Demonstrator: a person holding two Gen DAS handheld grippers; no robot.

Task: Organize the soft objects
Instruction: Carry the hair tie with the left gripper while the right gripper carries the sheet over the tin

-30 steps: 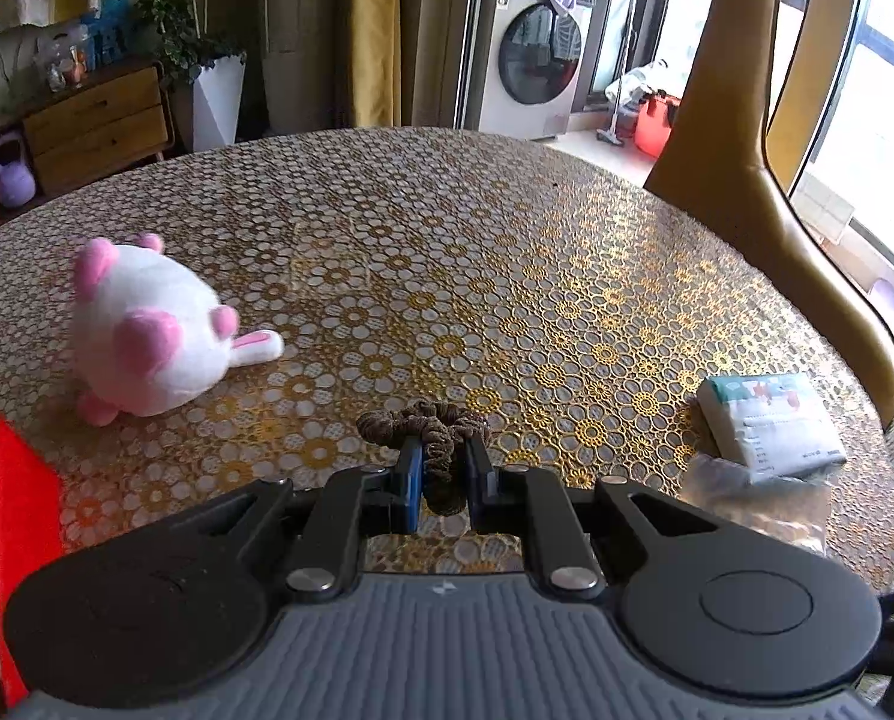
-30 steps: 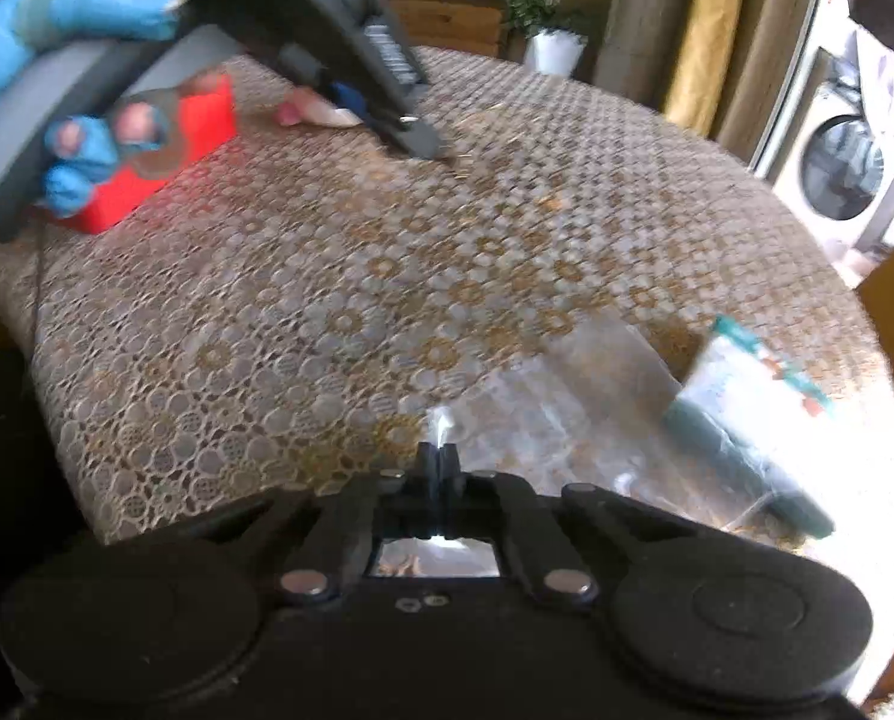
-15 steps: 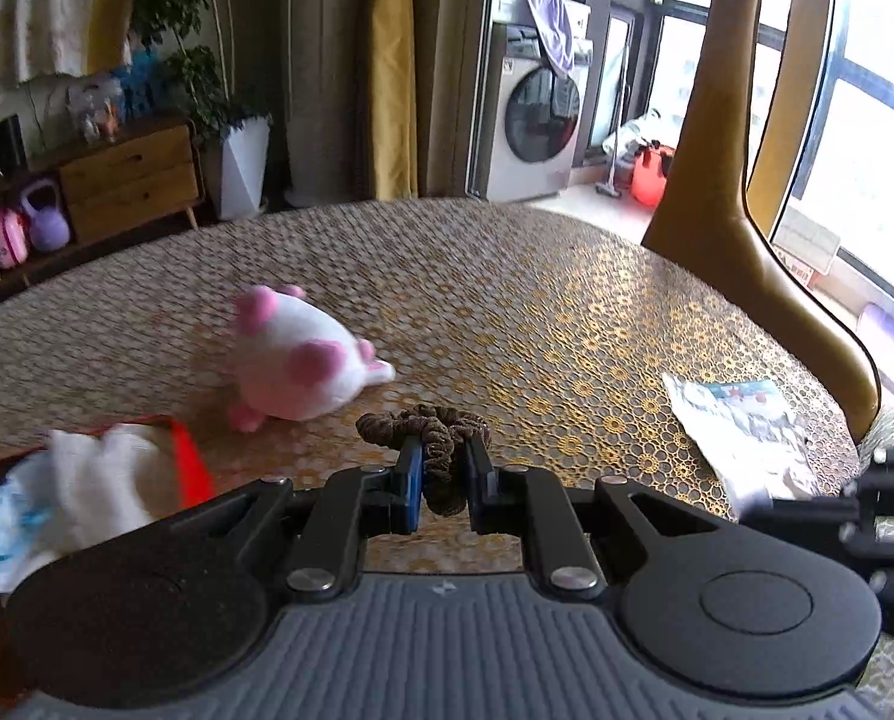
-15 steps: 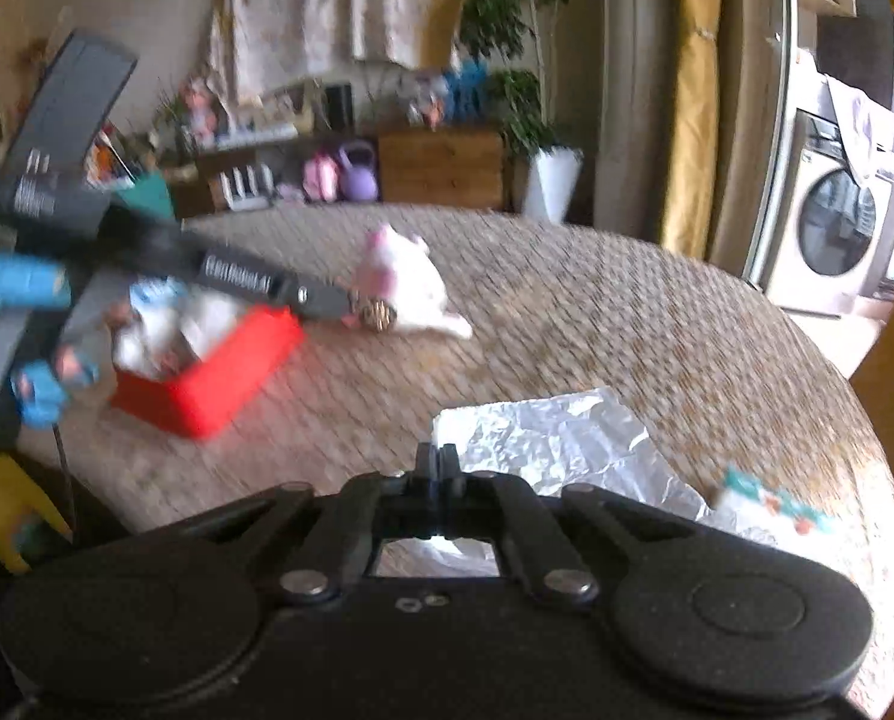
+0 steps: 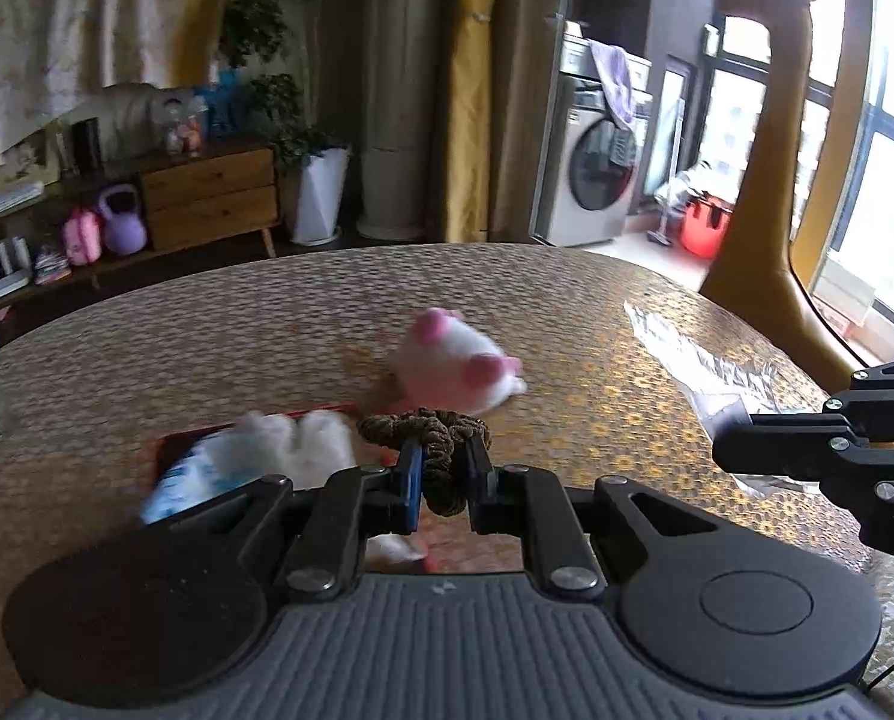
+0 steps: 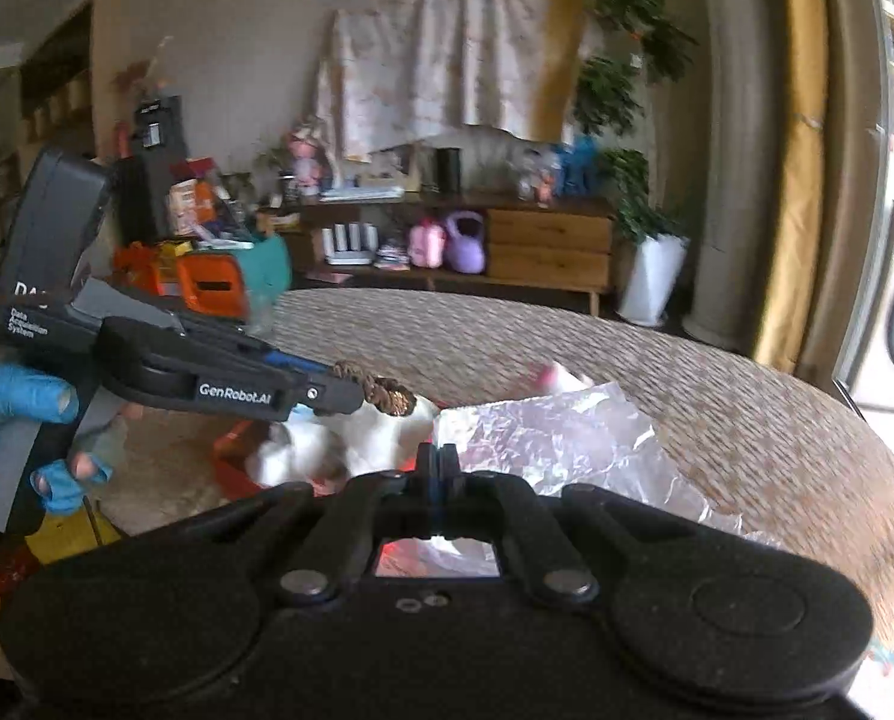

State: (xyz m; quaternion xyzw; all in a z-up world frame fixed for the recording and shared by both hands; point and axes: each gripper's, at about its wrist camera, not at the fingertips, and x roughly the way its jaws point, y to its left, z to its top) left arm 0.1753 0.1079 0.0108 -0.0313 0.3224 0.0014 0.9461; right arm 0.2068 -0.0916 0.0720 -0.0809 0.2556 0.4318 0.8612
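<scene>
Patterned tablecloth [image 5: 267,336] below, the left gripper [image 5: 441,474] pinches the brown scrunchie [image 5: 426,429]; the red bin [image 5: 171,450] lies just ahead-left, nearest it. The right gripper [image 6: 438,468] pinches the clear bag [image 6: 543,438].

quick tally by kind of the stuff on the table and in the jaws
plush toy: 1
brown scrunchie, held by the left gripper: 1
red bin of white soft things: 1
clear plastic bag, held by the right gripper: 1
total: 4

Wood sideboard [image 6: 548,245], washer [image 5: 602,173] (bright windows)
</scene>
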